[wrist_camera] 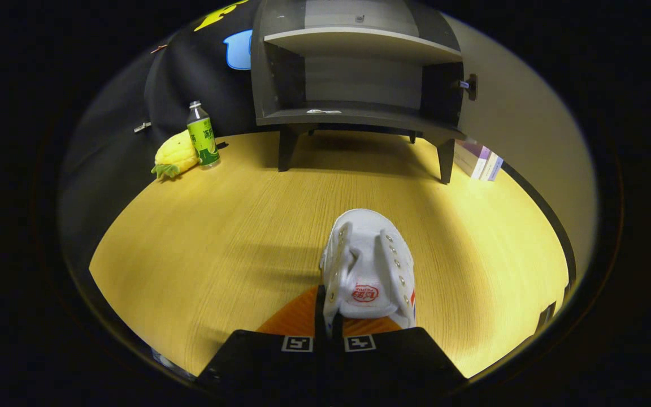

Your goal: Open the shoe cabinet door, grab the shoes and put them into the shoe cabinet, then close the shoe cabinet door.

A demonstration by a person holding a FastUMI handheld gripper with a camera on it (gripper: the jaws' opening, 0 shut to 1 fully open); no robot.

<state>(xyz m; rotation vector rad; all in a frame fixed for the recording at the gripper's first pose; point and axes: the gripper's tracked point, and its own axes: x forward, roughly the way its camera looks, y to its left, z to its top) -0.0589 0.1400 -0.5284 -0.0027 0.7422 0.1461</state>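
While the gripper (328, 330) clamps the shoe (368, 265), the cabinet (359, 73) stands open

The handheld gripper (328, 330) is showing a broad black body bearing two small square black-and-white marker tags side by side near its fingers.

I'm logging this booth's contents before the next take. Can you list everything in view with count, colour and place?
shoe: one, white, held between the fingers, above the table
shoe cabinet: one, dark grey, open, far end of table
table: one, yellow wood-grain
bottle: one, green, left of cabinet
pineapple toy: one, yellow, beside bottle
books: a few, pale, right of cabinet
gripper: one, jaws shut on the shoe's edge
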